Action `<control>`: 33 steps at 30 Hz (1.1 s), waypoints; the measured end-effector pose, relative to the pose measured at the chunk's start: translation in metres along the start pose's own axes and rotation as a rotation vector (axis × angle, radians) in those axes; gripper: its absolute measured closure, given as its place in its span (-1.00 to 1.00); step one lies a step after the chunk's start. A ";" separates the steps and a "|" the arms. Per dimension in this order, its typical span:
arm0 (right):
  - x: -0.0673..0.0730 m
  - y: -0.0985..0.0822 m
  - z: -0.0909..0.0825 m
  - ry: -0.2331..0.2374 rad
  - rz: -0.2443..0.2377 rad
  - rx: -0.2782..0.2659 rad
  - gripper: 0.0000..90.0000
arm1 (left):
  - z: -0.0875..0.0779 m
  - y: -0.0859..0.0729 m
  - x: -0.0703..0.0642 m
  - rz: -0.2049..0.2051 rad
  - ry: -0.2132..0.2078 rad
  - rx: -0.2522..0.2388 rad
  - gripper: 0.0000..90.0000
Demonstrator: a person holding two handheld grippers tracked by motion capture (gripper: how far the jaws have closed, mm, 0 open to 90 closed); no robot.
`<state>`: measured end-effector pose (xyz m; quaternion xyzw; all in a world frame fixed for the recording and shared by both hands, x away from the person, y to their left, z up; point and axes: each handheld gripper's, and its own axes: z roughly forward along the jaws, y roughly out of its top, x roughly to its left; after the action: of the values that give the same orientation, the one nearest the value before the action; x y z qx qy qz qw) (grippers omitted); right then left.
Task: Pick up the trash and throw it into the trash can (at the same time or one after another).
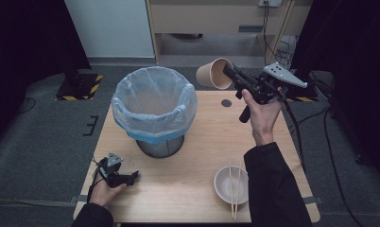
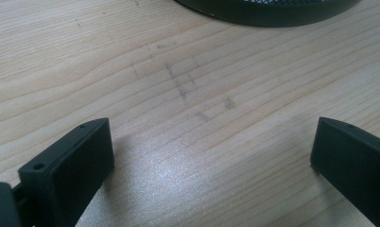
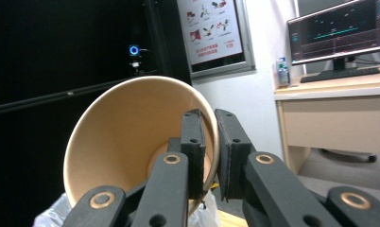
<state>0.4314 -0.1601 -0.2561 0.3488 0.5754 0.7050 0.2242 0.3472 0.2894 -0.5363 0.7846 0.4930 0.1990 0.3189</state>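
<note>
A tan paper cup (image 1: pixel 215 73) hangs on its side in the air to the right of the bin's rim, its mouth turned toward the right hand. My right gripper (image 1: pixel 230 71) is shut on the cup's rim; in the right gripper view one jaw sits inside the paper cup (image 3: pixel 131 142) and the other outside, with the right gripper (image 3: pixel 211 156) pinching the wall. A mesh waste bin (image 1: pixel 155 109) lined with a pale blue bag stands at the table's middle left. My left gripper (image 1: pixel 133 176) rests on the table by the front left corner, and in its own view the left gripper (image 2: pixel 211 156) stands open over bare wood.
A white bowl (image 1: pixel 224 188) with a pair of chopsticks (image 1: pixel 234 191) laid across it sits near the front right edge. The bin's dark base (image 2: pixel 268 12) lies just beyond the left jaws. A small dark disc (image 1: pixel 226 102) lies on the wooden table (image 1: pixel 197 142) under the cup.
</note>
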 end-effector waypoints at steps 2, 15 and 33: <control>0.002 0.000 0.005 0.002 -0.003 0.007 0.85 | 0.000 0.000 0.000 0.000 0.000 0.000 -1.00; 0.019 -0.002 0.033 0.046 -0.005 0.017 0.85 | 0.000 0.000 0.000 -0.001 0.000 0.000 -1.00; 0.038 -0.031 0.081 0.074 0.003 0.097 0.85 | 0.000 0.000 0.000 0.000 0.000 0.000 -1.00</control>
<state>0.4640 -0.0724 -0.2698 0.3336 0.6164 0.6890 0.1846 0.3472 0.2894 -0.5363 0.7845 0.4931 0.1990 0.3192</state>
